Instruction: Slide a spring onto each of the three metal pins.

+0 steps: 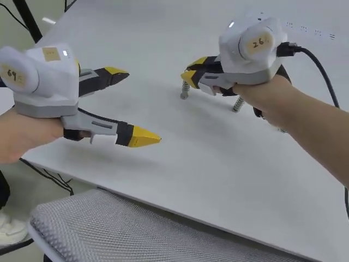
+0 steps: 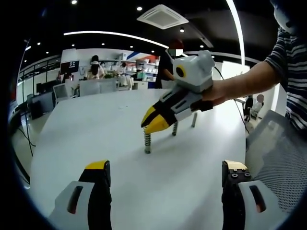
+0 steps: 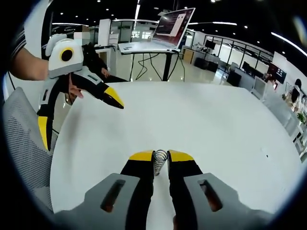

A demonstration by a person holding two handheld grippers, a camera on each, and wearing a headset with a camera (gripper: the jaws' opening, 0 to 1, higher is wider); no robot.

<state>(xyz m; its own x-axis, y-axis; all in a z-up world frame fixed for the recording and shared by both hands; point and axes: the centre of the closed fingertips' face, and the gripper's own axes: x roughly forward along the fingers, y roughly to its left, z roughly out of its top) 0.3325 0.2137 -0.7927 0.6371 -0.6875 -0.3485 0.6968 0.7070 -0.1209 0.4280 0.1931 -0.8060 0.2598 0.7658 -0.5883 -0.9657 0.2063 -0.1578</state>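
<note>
On white table (image 1: pixel 218 164), open-plan office (image 3: pixel 216 43) | left claw (image 1: pixel 139 106) released | right claw (image 3: pixel 160 155) clenched on upright spring (image 3: pixel 160 163)

A round tan paper sticker (image 1: pixel 12 76) on the white housing of the left gripper (image 1: pixel 137 106) bears a handwritten "69". A second round tan sticker (image 1: pixel 260 42), on the right gripper (image 1: pixel 189 77), reads "26".

Left gripper (image 1: pixel 136 106) and right gripper (image 1: pixel 191 70) have black, yellow-tipped fingers (image 1: pixel 124 132); table (image 1: pixel 218 164) white, spring (image 3: pixel 160 162) silver.
</note>
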